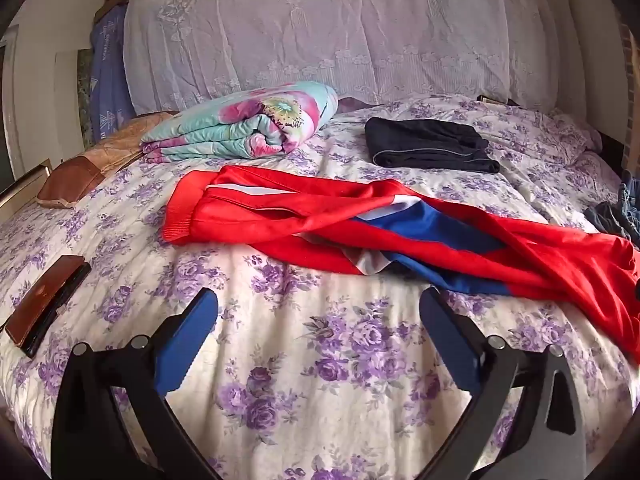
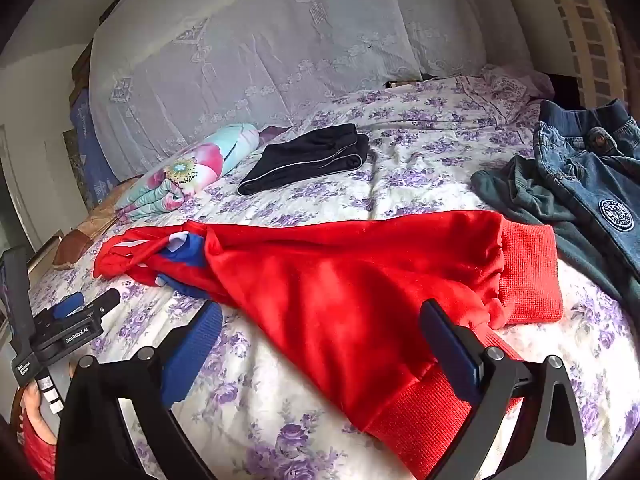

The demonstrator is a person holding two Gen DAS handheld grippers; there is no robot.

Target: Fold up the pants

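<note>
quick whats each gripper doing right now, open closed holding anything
Left gripper: open, holding nothing, above the bedspread short of the red pants.
Right gripper: open, holding nothing, its fingers straddling a leg of the red pants.

floral bedspread (image 1: 304, 344) holds a rolled quilt (image 1: 248, 128), black folded garment (image 1: 428, 148) (neatly stacked), jeans (image 2: 584, 168).

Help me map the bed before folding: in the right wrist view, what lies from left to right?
Left gripper → flowered quilt → black folded pants → red pants → jeans.
</note>
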